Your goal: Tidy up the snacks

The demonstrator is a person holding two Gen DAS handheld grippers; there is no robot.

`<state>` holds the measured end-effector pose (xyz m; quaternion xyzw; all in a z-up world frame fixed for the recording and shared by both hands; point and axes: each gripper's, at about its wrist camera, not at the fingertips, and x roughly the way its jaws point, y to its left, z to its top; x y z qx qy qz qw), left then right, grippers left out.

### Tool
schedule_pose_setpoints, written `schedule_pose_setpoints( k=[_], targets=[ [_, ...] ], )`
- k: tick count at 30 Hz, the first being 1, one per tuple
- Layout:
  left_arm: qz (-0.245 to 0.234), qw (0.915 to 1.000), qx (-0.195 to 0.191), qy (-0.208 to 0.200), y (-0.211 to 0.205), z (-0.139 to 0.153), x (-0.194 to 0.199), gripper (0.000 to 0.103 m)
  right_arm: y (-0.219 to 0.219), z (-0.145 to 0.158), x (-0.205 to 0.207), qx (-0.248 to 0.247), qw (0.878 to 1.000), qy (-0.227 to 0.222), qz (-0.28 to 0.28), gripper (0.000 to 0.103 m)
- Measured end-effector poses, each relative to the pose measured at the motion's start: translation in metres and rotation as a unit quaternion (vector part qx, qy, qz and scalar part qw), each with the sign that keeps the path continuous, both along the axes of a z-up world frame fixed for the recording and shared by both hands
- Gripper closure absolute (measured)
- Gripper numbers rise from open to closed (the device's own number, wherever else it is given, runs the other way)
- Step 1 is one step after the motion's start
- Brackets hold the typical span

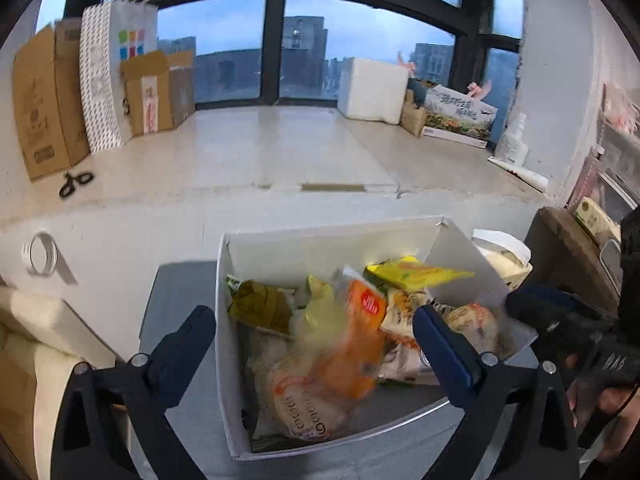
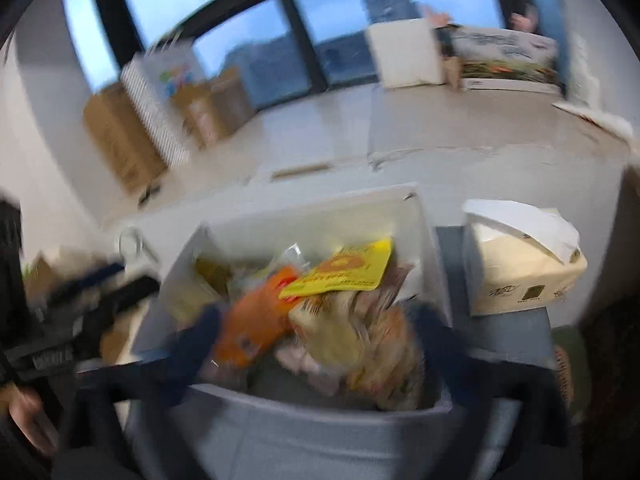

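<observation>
White cardboard box [image 1: 320, 240] near the ledge holds the crinkly plastic snack packets [image 1: 344, 332], heaped for sorting, while left gripper [image 1: 316, 332] and right gripper [image 2: 316, 332] hover above, both spread wide and empty.

We are logging the right wrist view as smeared throughout; the right gripper [image 2: 316, 336] is showing only as dark blue streaks; print on the yellow packet [image 2: 340, 268] is proving unreadable; the orange packet [image 1: 352, 344] is blurring in the left wrist view; the white box [image 1: 240, 360] is hiding the lower snacks; the tissue box [image 1: 506, 258] is sitting half behind its wall.
</observation>
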<state>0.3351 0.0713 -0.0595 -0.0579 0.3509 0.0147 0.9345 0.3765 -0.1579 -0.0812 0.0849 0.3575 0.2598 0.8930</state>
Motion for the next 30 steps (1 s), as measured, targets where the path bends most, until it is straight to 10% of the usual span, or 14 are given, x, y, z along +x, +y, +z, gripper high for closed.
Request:
schedule_pose_setpoints(
  k=[12, 23, 30],
  targets=[
    [0.004, 0.9994, 0.034, -0.008, -0.011, 0.008, -0.026, 0.0, 0.012, 0.009, -0.025, -0.087, 0.995, -0.051, 0.007, 0.0],
    [0.026, 0.9884, 0.044, -0.143, -0.01, 0.094, -0.161, 0.0, 0.007, 0.077, -0.121, -0.111, 0.982, -0.155, 0.002, 0.0],
    [0.005, 0.9882, 0.04, -0.148, -0.024, 0.118, -0.235, 0.0, -0.012, 0.111, -0.193, -0.089, 0.98, -0.175, 0.003, 0.0]
  ],
)
